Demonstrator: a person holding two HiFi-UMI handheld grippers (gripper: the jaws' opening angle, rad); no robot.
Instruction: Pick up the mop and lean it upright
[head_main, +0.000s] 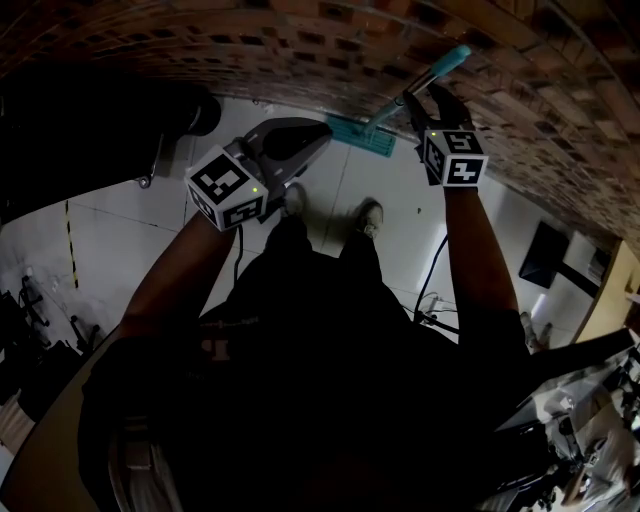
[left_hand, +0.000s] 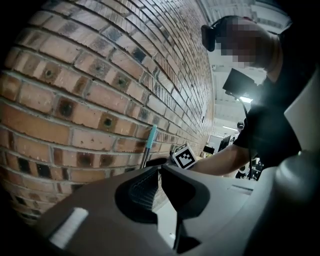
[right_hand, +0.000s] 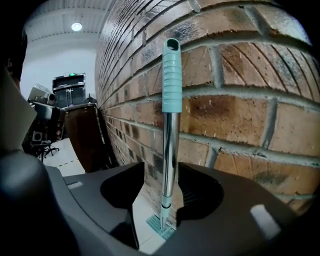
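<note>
The mop stands upright against the brick wall (right_hand: 240, 115). It has a teal grip (right_hand: 171, 70) at the top, a shiny metal shaft (right_hand: 168, 150), and a teal head (right_hand: 161, 223) on the floor. My right gripper (right_hand: 163, 170) is open around the shaft, with a gap visible beside it. From the head view the mop head (head_main: 360, 135) lies at the wall's foot, and the right gripper (head_main: 418, 98) sits high on the handle. My left gripper (head_main: 322, 135) hovers near the mop head, shut and empty. In the left gripper view its jaws (left_hand: 160, 170) meet, and the teal grip (left_hand: 151, 135) shows ahead.
The brick wall (head_main: 300, 45) runs along the top of the head view above a pale tiled floor (head_main: 120, 225). The person's shoes (head_main: 368, 215) stand just behind the mop head. A dark cabinet (right_hand: 85, 135) stands against the wall farther off. Cables and equipment lie at the right (head_main: 548, 255).
</note>
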